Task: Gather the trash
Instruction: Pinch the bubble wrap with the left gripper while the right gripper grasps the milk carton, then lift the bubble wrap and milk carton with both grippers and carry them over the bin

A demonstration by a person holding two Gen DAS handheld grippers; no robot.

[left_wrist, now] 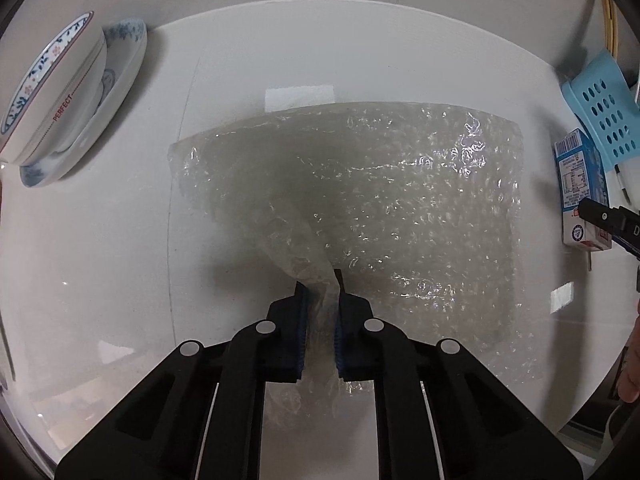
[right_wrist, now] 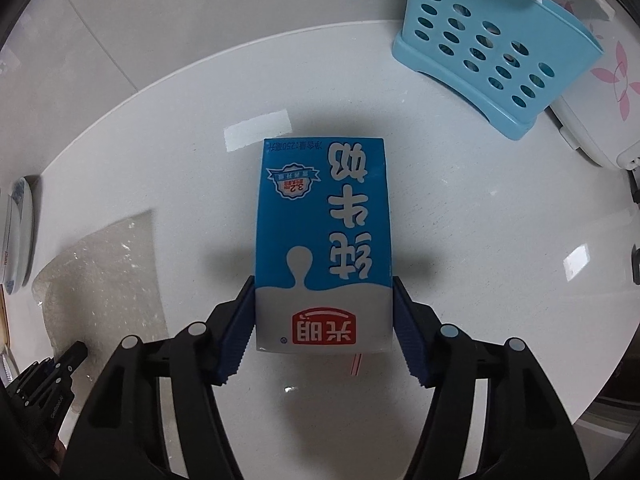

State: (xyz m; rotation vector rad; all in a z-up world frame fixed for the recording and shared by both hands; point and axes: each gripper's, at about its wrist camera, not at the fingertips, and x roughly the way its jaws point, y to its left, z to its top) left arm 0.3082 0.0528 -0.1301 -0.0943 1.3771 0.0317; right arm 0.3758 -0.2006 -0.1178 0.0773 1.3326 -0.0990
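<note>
A clear sheet of bubble wrap (left_wrist: 380, 200) lies on the white round table (left_wrist: 248, 80). My left gripper (left_wrist: 320, 284) is shut on its near edge, which is bunched up between the blue pads. A blue and white milk carton (right_wrist: 322, 240) lies flat on the table. My right gripper (right_wrist: 323, 292) has its pads against both sides of the carton's near end, shut on it. The carton (left_wrist: 582, 192) and the right gripper's tip (left_wrist: 600, 216) also show at the right of the left wrist view. The bubble wrap (right_wrist: 104, 272) shows at the left of the right wrist view.
A patterned bowl (left_wrist: 52, 88) sits in a dish (left_wrist: 120, 64) at the table's far left. A light blue perforated basket (right_wrist: 492, 48) stands at the far right, with a white flowered appliance (right_wrist: 600, 80) beside it. The table edge curves round behind.
</note>
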